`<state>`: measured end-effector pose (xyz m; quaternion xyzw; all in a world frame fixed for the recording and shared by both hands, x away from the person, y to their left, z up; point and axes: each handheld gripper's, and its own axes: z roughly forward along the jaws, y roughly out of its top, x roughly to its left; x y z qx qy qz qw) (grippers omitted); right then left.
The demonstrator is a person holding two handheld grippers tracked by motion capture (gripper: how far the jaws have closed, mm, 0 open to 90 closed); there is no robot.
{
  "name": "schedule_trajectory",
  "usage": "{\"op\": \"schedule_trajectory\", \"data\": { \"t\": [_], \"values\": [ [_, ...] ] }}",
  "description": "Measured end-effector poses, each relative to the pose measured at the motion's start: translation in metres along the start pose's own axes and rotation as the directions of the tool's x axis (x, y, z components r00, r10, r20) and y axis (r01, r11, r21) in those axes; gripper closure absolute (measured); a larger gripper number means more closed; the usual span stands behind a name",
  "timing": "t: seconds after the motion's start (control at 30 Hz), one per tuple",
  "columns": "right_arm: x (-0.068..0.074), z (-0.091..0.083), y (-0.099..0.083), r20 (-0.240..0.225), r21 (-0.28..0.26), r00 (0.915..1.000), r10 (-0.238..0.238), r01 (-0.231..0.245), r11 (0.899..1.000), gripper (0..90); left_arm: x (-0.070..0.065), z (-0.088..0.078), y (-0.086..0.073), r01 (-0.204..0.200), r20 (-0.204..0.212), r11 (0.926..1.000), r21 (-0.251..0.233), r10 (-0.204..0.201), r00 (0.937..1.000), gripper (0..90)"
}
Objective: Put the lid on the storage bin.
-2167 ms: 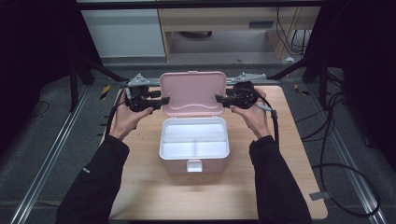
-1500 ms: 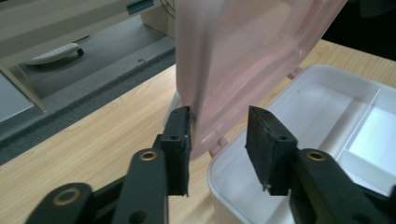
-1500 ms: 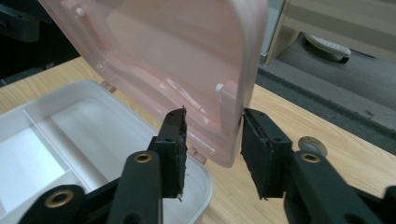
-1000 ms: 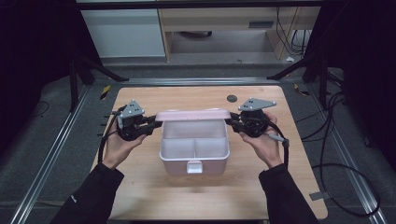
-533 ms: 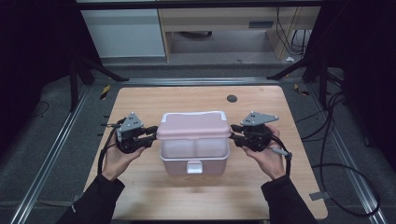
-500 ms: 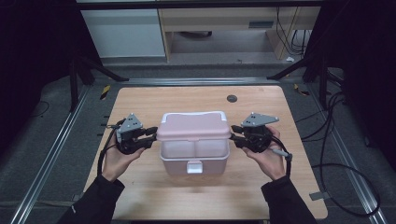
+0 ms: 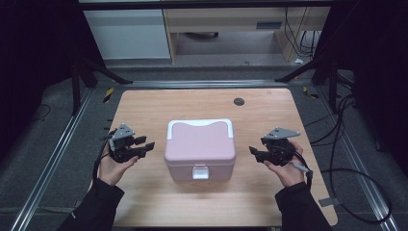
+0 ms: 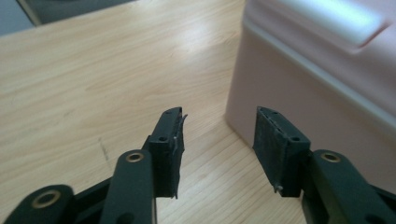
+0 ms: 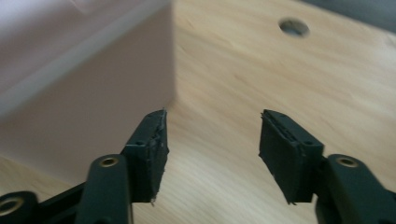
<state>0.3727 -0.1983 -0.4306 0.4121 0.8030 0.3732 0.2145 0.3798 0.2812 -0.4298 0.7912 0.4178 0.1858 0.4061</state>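
Two grippers released, jaws just opened, empty | left gripper (image 7: pixel 144 146) and right gripper (image 7: pixel 255 152) flank closed pink lunch box (image 7: pixel 200 148) mid-bench (image 7: pixel 269 110) | box lies inward of each, about equally near

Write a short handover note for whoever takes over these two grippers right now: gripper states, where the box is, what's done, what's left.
Left gripper: jaws have just been opening, nothing between them, beside the pink box, clear of its left side.
Right gripper: likewise just opened, empty, off the box's right side.
Box: mid-table, lid down.
Done: lid lowered onto the box.
Left: the white front latch may need fastening; I cannot tell if it is clipped.
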Motion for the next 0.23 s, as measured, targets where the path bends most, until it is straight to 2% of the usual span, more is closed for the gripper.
{"op": "schedule_trajectory", "data": {
  "t": [0.1, 0.13, 0.17, 0.23],
  "values": [
    [-0.007, 0.003, -0.01, 0.019, 0.03, 0.9995, 0.025, -0.025, 0.999, 37.9, 0.006, 0.004, -0.006, 0.003, -0.021, 0.9996, 0.027, -0.003, 0.9998, 47.8],
    [-0.016, 0.004, -0.02, 0.036, 0.054, 0.9974, 0.062, -0.064, 0.996, 35.7, 0.014, 0.009, -0.013, 0.024, -0.042, 0.9984, 0.051, -0.022, 0.9989, 46.4],
    [-0.016, 0.004, -0.02, 0.036, 0.054, 0.9974, 0.062, -0.064, 0.996, 35.7, 0.014, 0.009, -0.013, 0.024, -0.042, 0.9984, 0.051, -0.022, 0.9989, 44.9],
    [-0.025, 0.005, -0.03, 0.06, 0.08, 0.9939, 0.093, -0.098, 0.992, 31.9, 0.024, 0.014, -0.021, 0.056, -0.057, 0.9957, 0.074, -0.052, 0.9971, 43.0]
  ]
}}
